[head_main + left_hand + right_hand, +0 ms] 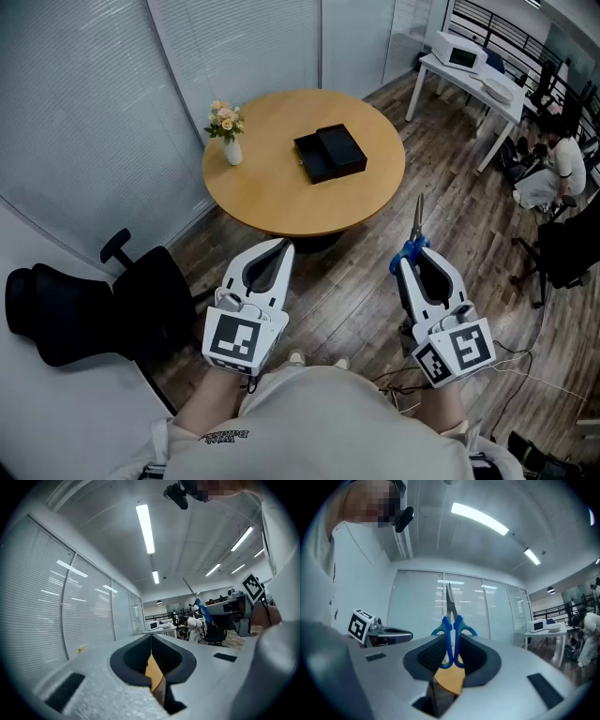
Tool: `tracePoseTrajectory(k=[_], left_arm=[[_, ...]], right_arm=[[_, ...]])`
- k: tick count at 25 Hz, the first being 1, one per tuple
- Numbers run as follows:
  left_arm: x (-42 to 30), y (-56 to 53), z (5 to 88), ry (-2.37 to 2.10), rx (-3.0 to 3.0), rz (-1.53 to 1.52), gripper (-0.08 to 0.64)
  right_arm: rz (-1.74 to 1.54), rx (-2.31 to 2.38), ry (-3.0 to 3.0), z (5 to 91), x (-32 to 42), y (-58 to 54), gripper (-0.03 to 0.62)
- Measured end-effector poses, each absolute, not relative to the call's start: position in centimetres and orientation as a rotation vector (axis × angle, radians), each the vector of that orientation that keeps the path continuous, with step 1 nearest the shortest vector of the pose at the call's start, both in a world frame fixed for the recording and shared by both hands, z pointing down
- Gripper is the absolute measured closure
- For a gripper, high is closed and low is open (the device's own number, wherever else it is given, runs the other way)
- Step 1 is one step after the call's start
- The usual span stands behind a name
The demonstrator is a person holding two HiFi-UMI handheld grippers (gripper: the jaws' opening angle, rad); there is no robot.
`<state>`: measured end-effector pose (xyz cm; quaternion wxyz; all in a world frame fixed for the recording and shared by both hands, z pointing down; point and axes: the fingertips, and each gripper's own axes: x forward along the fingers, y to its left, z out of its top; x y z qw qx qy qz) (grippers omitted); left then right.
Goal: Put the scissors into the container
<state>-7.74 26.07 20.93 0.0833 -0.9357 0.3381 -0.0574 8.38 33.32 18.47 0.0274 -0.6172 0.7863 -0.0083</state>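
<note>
Two tongs sit lowest in frame: left tongs (280, 249) pressed together, empty; right tongs (412, 264) pinching one scissors (416, 232) by the blue handles, blades forward. Best carried up-frame and laid flat into the one black container (330, 153) on the one tabletop (272, 192), clear of the one vase (230, 142).

The right hand-held gripper (450, 638) has its jaws closed on the blue handles of the scissors (446, 630), whose blades stand straight up. The left hand-held gripper (389, 633) shows at the left, before the window blinds (464, 606).
</note>
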Motion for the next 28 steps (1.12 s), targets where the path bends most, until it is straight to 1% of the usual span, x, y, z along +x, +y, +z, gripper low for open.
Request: tracePoseTrajectory(k=[14, 28], left_arm=[[-7.2, 26.3, 21.6, 1.023, -2.794, -0.203, 0.535], [-4.7, 27.5, 22.9, 1.075, -2.788, -0.241, 0.535]], right_arm=[[-0.026, -1.930, 2.451, 19.3, 8.9, 32.9, 0.494], [-0.075, -1.878, 2.479, 20.8, 11.8, 33.4, 0.494]])
